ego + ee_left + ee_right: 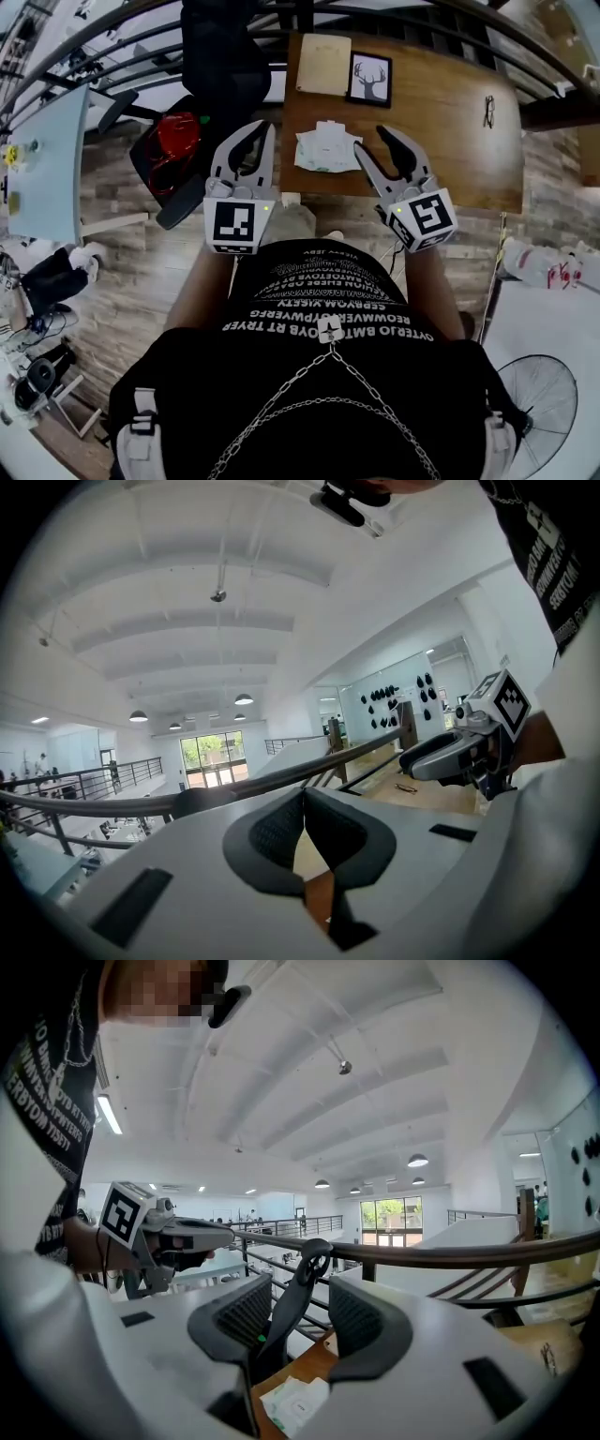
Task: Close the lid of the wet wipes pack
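The wet wipes pack [327, 150], white with green print, lies on the wooden table [441, 122] near its front edge; in the right gripper view the pack [294, 1406] shows low between the jaws. Whether its lid stands up is too small to tell. My left gripper [262, 127] hovers just left of the table edge, its pads meeting at the tips [303, 797] with nothing in them. My right gripper [372, 141] hangs just right of the pack, apart from it, its jaws open [300, 1314] and empty.
A framed deer picture [370, 78] and a tan folder [323, 64] lie at the table's back, with glasses [489, 111] to the right. A black office chair [220, 56] with a red item [178, 137] stands left of the table. A railing [441, 1256] runs beyond.
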